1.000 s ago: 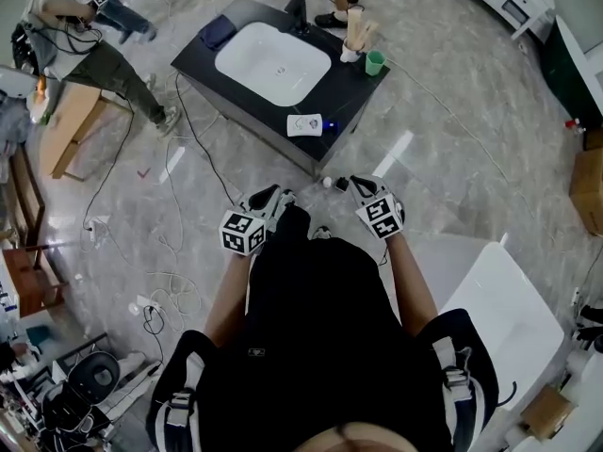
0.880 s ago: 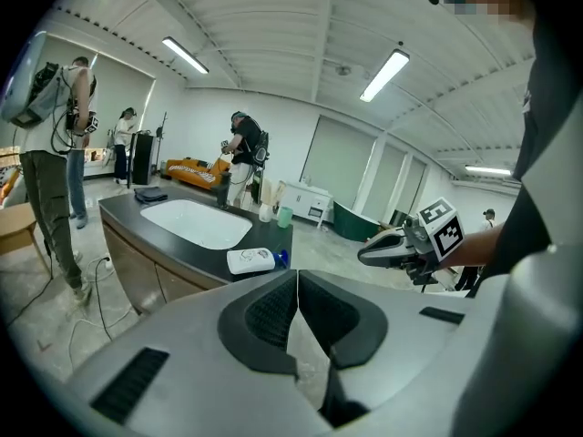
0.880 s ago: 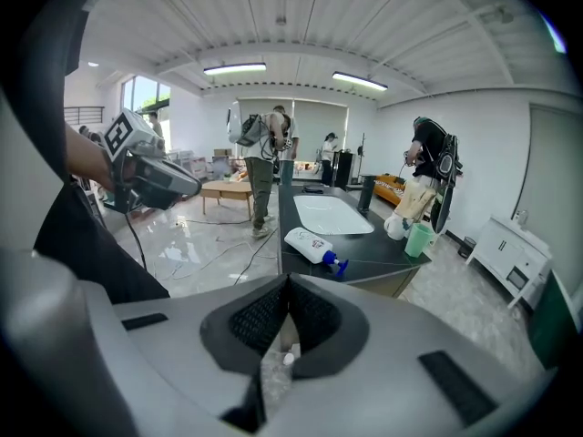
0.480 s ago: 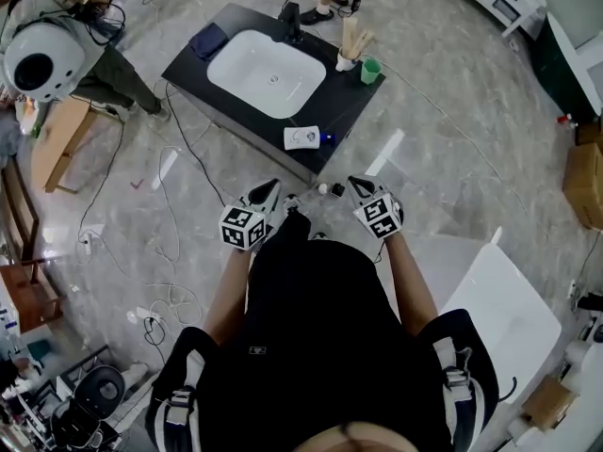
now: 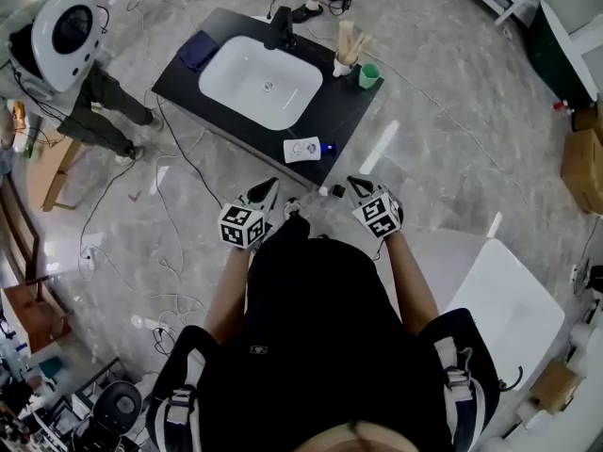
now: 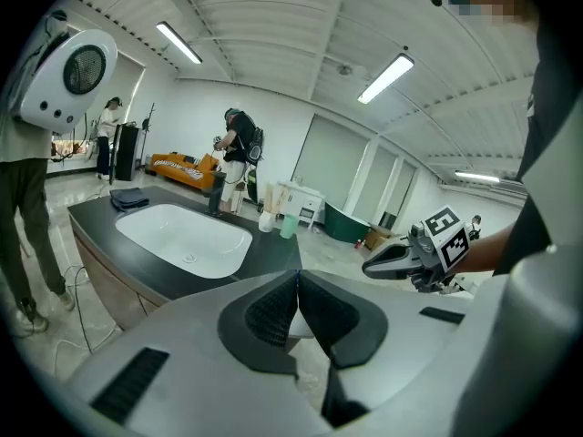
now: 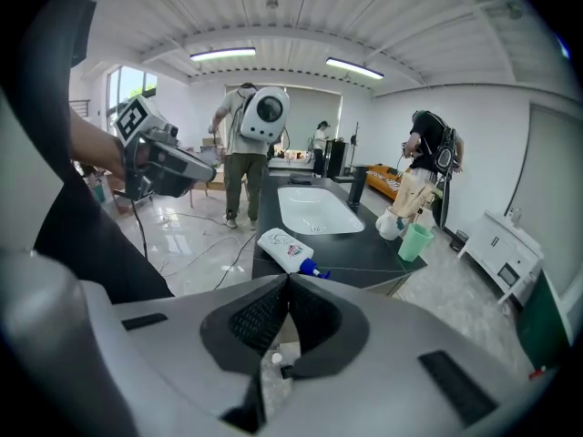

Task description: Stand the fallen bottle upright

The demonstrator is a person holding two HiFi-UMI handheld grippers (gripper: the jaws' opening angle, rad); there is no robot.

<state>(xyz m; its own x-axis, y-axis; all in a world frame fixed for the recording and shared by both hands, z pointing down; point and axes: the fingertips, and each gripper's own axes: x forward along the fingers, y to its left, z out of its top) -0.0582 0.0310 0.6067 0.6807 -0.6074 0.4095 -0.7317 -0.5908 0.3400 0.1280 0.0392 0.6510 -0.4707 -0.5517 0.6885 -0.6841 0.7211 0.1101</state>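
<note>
The fallen bottle, white with a blue cap, lies on its side at the near corner of the black counter beside the white sink. In the right gripper view the bottle lies just beyond my shut, empty right gripper. My left gripper and right gripper hover side by side over the floor, short of the counter's edge. The left gripper is shut on nothing; its jaws hide most of the bottle in that view.
A green cup and a holder of wooden sticks stand at the counter's far right corner, a faucet behind the sink, a dark cloth at its left. Cables trail on the floor. A person stands left.
The counter and bottle have drawn nearer to both grippers in the head view. The person at the left has shifted. Both grippers stay shut and side by side.
</note>
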